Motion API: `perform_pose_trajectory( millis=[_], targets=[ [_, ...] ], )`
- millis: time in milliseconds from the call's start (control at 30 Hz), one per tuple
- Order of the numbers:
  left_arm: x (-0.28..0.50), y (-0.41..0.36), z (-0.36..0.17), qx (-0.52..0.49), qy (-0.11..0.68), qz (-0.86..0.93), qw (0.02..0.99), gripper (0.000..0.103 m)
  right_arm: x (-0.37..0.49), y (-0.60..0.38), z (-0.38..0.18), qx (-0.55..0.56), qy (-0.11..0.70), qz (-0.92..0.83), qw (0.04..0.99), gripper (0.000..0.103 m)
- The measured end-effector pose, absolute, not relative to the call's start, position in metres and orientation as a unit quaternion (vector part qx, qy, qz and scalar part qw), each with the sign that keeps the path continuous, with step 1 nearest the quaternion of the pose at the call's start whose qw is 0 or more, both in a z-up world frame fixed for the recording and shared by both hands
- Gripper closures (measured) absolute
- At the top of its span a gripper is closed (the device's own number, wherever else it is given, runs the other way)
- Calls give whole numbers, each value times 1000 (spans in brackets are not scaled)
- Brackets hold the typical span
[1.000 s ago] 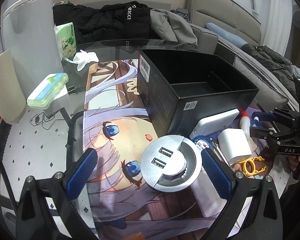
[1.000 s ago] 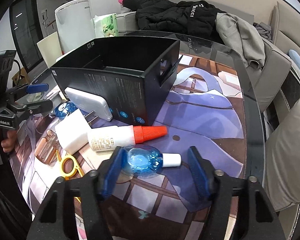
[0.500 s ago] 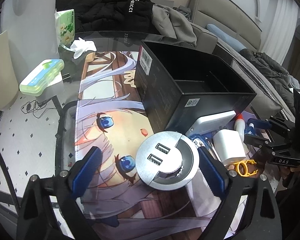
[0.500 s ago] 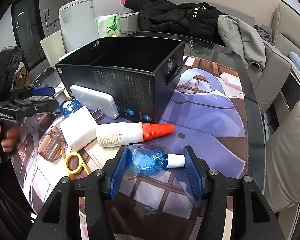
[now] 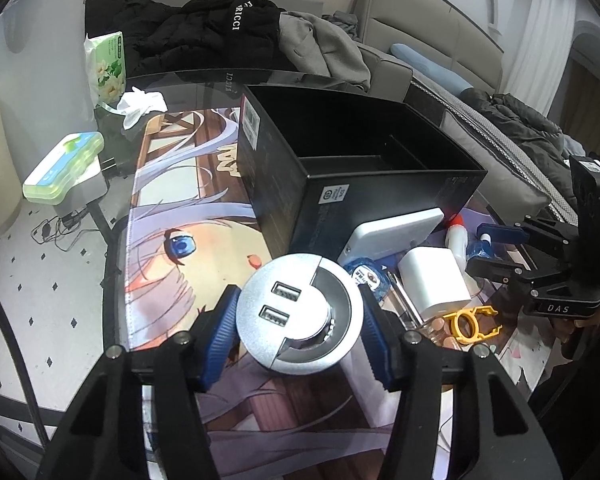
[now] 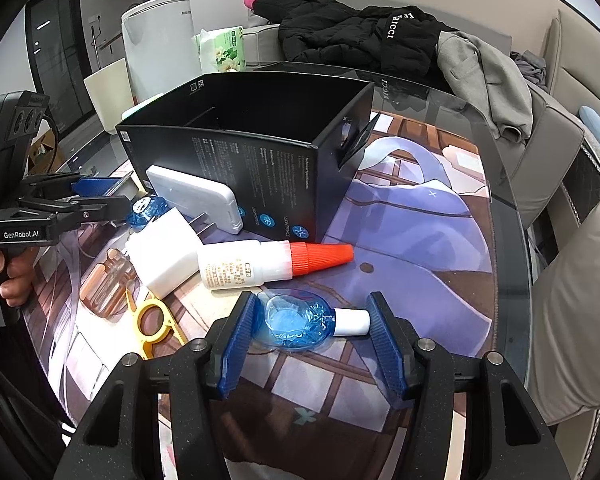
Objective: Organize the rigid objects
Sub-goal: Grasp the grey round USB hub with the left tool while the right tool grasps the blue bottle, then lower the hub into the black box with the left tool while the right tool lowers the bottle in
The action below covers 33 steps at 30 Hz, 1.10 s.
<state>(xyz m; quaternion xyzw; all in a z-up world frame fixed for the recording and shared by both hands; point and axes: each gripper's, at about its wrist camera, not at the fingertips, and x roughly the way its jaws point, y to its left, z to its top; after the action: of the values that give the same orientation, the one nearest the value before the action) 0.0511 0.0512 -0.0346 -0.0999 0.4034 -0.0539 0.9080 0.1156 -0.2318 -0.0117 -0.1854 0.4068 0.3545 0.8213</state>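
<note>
Left gripper (image 5: 298, 334) pinching USB hub (image 5: 298, 316); right gripper (image 6: 312, 340) spread around blue bottle (image 6: 296, 318), contact unclear.

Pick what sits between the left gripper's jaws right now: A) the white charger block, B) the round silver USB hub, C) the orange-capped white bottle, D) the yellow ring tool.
B: in the left wrist view the round silver USB hub fills the gap of the left gripper, both blue jaws closed against its rim.
</note>
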Motion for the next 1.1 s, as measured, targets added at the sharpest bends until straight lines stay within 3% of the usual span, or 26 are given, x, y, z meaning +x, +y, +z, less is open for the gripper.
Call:
perform_pose_trajectory(
  millis=[600, 1100],
  targets=[
    [24, 52, 4, -88, 315, -15, 945, 47, 94, -241, 26, -153, 349, 369, 848, 46],
    [32, 29, 30, -56, 292, -25, 954, 47, 93, -228, 51, -126, 317, 370, 864, 46]
  ],
)
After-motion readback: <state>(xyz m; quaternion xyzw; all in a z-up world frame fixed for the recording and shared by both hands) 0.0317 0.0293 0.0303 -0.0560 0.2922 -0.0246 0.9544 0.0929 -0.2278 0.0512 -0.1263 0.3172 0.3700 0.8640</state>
